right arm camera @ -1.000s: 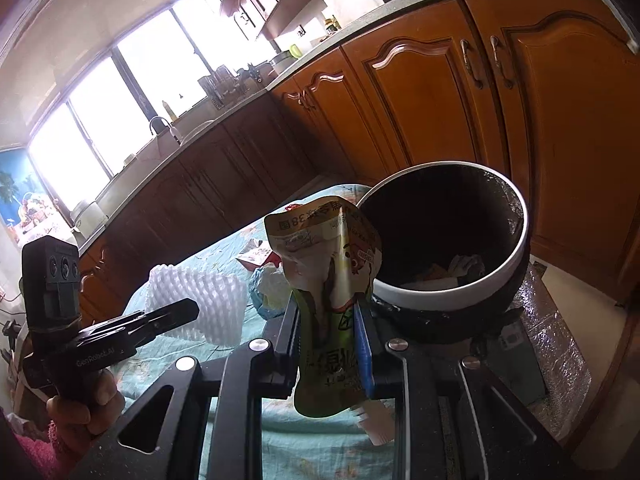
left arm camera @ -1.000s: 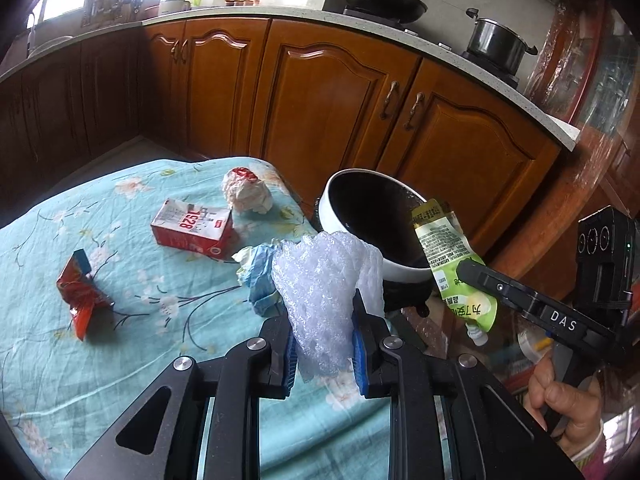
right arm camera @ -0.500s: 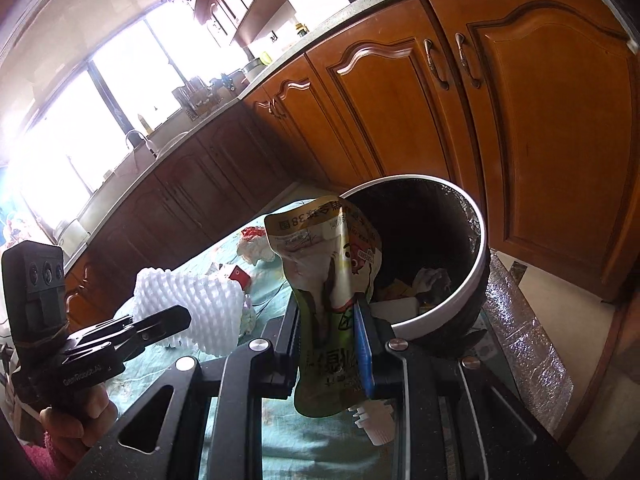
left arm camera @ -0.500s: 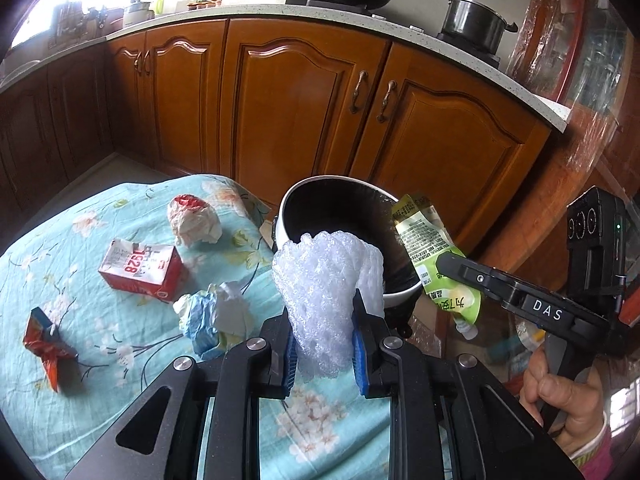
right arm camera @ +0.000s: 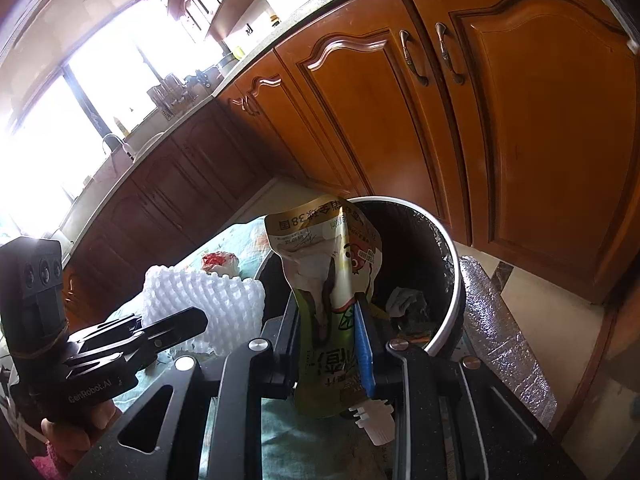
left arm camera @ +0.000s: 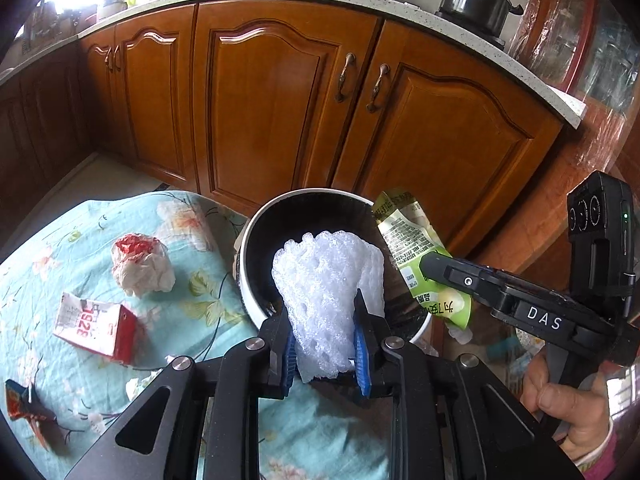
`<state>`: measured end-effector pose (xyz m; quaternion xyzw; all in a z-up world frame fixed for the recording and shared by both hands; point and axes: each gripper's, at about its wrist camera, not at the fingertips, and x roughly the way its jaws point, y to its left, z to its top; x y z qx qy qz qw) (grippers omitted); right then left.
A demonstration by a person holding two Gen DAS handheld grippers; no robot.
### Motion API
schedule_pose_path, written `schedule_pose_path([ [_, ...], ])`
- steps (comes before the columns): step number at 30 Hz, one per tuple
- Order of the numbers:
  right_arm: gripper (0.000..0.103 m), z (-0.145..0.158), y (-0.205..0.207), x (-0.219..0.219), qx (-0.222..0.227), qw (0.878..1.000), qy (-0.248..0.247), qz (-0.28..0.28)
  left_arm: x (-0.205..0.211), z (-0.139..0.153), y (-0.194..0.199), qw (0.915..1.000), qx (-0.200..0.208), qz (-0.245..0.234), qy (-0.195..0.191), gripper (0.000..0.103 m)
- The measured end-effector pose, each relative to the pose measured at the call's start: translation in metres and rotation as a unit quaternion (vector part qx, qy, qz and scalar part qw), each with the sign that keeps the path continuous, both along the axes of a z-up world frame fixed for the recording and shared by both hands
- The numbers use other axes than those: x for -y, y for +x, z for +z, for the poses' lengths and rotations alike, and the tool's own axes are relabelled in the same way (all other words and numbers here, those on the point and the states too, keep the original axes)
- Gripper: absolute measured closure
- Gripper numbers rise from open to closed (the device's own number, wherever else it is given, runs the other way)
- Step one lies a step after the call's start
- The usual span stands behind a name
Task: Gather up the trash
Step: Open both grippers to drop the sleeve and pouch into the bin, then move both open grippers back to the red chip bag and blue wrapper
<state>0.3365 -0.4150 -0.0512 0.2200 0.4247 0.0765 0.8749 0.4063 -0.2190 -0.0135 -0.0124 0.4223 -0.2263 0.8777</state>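
Note:
My left gripper (left arm camera: 325,350) is shut on a white foam fruit net (left arm camera: 326,280) and holds it over the near rim of the round trash bin (left arm camera: 256,224), white outside and black inside. My right gripper (right arm camera: 332,340) is shut on a green drink pouch (right arm camera: 326,264) with a white spout, held upright just in front of the bin (right arm camera: 454,276). The bin holds some trash. The pouch (left arm camera: 416,248) and the right gripper (left arm camera: 430,266) show at the bin's right side in the left wrist view. The net (right arm camera: 204,300) shows at left in the right wrist view.
On the floral tablecloth (left arm camera: 192,292) lie a crumpled white-red paper ball (left arm camera: 140,264), a red-white carton (left arm camera: 94,322) and a red wrapper (left arm camera: 24,404). Wooden kitchen cabinets (left arm camera: 280,92) stand behind. Silver foil (right arm camera: 496,340) lies right of the bin.
Both grippers have moved closer to the bin with their loads. The foam net now hangs over the bin's near rim; the pouch sits at its right edge.

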Motion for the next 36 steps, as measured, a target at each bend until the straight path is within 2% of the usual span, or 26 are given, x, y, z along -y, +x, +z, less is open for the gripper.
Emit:
schedule_pose_path([
  [9,0.078,-0.017,0.018,0.004,-0.022,1.0,-0.011,0.002,0.023,-0.021,0.03,0.9996,-0.02,-0.005,0.022,0.08],
  [11,0.078,-0.021,0.02,0.005,-0.028,1.0,-0.012,0.0,0.026,-0.023,0.032,0.9995,-0.021,-0.005,0.025,0.077],
  [14,0.073,-0.023,0.025,0.008,-0.032,0.999,-0.012,-0.001,0.029,-0.027,0.037,0.9994,-0.027,-0.003,0.023,0.059],
  [15,0.072,-0.025,0.026,0.01,-0.033,0.999,-0.009,-0.001,0.027,-0.027,0.037,0.9994,-0.027,-0.002,0.022,0.05],
  [16,0.067,-0.025,0.026,0.011,-0.034,0.999,-0.006,0.0,0.028,-0.027,0.038,0.9994,-0.027,0.001,0.022,0.042],
  [17,0.063,-0.025,0.027,0.011,-0.033,0.999,-0.006,0.0,0.028,-0.027,0.037,0.9995,-0.025,0.003,0.021,0.039],
  [19,0.044,-0.024,0.025,0.012,-0.028,1.0,-0.002,-0.002,0.025,-0.027,0.035,0.9996,-0.022,0.004,0.019,0.033],
  [21,0.038,-0.022,0.023,0.013,-0.02,1.0,0.005,-0.007,0.022,-0.028,0.034,0.9996,-0.021,0.01,0.017,0.027],
  [27,0.035,-0.011,0.008,0.017,0.005,0.999,0.019,-0.025,0.003,-0.024,0.016,0.9997,-0.009,0.024,-0.001,0.027],
  [33,0.016,0.001,-0.017,0.005,0.03,0.998,0.028,-0.037,-0.03,-0.021,-0.025,0.9984,0.002,0.051,-0.024,0.027],
  [36,0.01,0.0,-0.031,-0.007,0.035,0.998,0.035,-0.035,-0.046,-0.022,-0.047,0.9973,0.003,0.067,-0.03,0.027],
])
